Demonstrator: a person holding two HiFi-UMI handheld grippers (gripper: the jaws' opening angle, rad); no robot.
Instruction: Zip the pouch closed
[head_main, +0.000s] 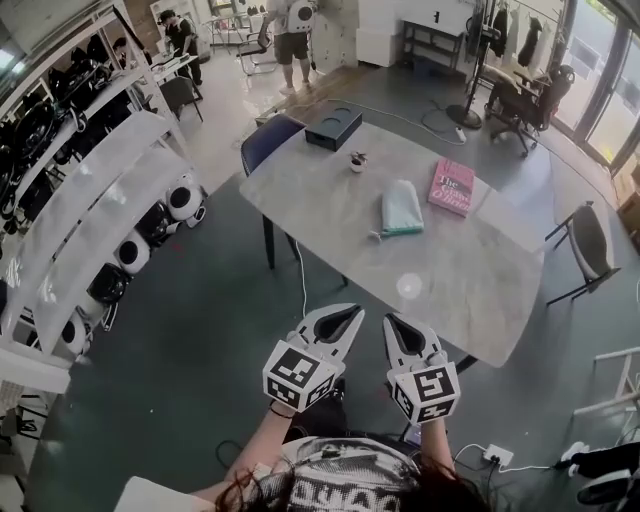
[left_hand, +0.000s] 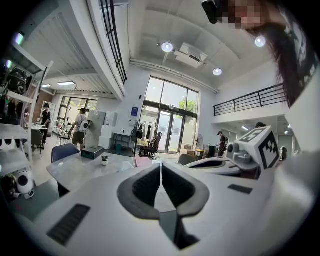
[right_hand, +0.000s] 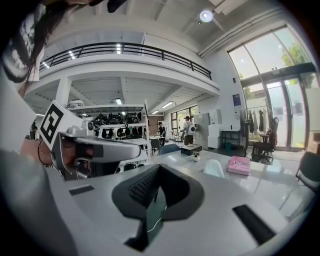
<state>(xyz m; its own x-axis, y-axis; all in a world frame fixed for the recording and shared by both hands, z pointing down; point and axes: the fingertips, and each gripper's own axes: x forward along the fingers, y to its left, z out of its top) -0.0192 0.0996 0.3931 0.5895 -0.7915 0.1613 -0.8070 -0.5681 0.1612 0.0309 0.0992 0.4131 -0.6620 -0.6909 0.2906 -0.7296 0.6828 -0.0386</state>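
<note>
The pale mint pouch (head_main: 402, 208) lies flat near the middle of the grey table (head_main: 460, 280), far ahead of both grippers. It also shows small in the left gripper view, as the pouch (left_hand: 126, 165), and in the right gripper view, as the pouch (right_hand: 214, 168). My left gripper (head_main: 345, 312) and right gripper (head_main: 395, 322) are side by side over the floor, short of the table's near edge. Both point toward the table. Each has its jaws shut with nothing between them; the left gripper (left_hand: 161, 167) and right gripper (right_hand: 159, 167) show pads meeting.
On the table are a pink book (head_main: 452, 186) right of the pouch, a small potted plant (head_main: 357, 160) and a black box (head_main: 333, 128) at the far end. White shelves (head_main: 90, 220) with round devices stand at left. A blue chair (head_main: 265, 140), a grey chair (head_main: 590, 240), floor cables.
</note>
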